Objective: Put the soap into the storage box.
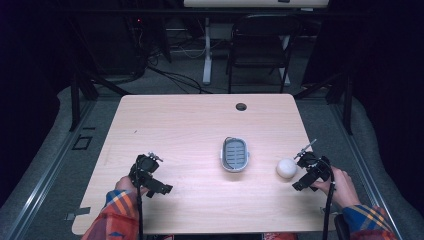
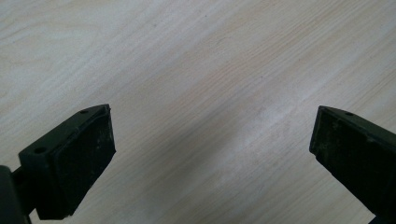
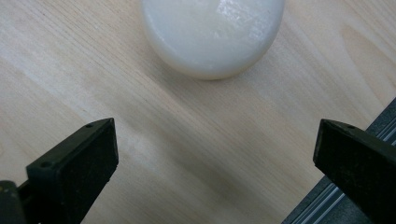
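Observation:
A round white bar of soap lies on the wooden table near its right edge. In the right gripper view the soap sits just ahead of the jaws. My right gripper stands open right beside it, with only bare table between its jaws. A grey oval soap dish with a ribbed floor rests in the middle of the table. At the left front my left gripper is open over bare wood, holding nothing.
The table has a cable hole near its far edge. Its right edge runs close under my right gripper. A black chair and a desk leg stand on the floor beyond.

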Demonstrator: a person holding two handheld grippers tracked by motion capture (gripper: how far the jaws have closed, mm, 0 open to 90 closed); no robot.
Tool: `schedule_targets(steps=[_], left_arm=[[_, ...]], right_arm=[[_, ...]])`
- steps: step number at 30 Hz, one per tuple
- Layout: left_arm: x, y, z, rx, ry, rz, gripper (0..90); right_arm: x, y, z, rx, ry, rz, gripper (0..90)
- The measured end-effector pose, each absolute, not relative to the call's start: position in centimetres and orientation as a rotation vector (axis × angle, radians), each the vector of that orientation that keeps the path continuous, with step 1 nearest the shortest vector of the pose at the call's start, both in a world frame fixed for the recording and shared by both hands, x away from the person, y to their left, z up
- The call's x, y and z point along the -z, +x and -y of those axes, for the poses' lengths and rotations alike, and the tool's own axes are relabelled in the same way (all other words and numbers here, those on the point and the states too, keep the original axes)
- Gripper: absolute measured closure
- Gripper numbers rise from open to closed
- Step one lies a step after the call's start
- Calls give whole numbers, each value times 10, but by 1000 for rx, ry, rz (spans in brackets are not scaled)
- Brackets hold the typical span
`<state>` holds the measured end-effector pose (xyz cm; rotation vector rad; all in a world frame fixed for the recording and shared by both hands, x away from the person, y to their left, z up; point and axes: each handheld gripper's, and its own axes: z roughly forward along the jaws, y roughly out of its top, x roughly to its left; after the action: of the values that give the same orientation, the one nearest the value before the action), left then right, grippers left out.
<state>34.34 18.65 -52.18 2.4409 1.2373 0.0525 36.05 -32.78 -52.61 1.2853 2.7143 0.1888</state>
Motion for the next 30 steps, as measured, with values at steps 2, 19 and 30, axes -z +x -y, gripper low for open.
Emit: schedule_targets(steps=[2,19,30], left_arm=[[522,343,-187,-52,2440,-1237,0],[521,343,-186,-57,2444,-1230,0],[521,344,-186,-49,2432,-1228,0]], right_arm=[[529,359,327,-247,1325,-2686,0],[527,359,326,-253,1325,-2699,0],[520,363,324,-266,1291,-2725,0]])
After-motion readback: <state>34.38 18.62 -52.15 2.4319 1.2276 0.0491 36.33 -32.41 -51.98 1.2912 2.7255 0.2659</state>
